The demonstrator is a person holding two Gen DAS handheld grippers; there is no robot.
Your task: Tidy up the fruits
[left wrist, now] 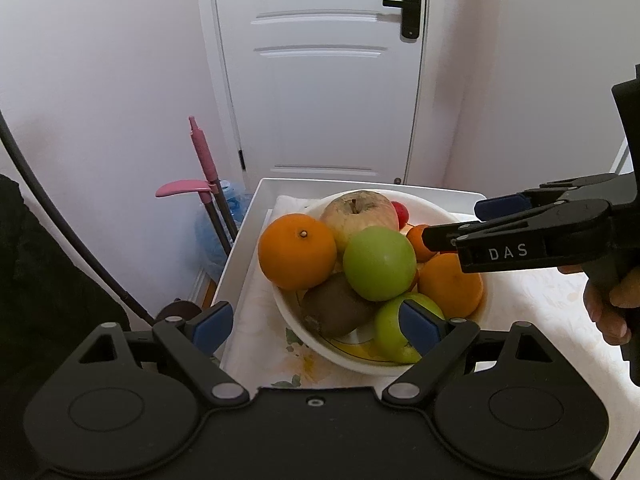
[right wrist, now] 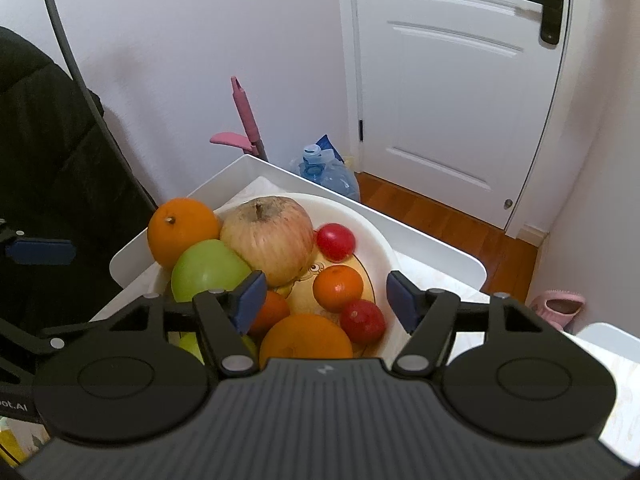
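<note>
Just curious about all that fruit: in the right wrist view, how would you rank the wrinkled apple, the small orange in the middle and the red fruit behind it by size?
1. wrinkled apple
2. small orange
3. red fruit, only slightly smaller; it sits farther away, so unsure.

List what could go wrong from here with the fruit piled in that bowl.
1. The big orange sits high at the bowl rim; a nudge could roll it onto the tray.
2. The green apple rests on top of the kiwi; pulling lower fruit may topple it.
3. The open right gripper hovers over small red fruits that could slip away.
</note>
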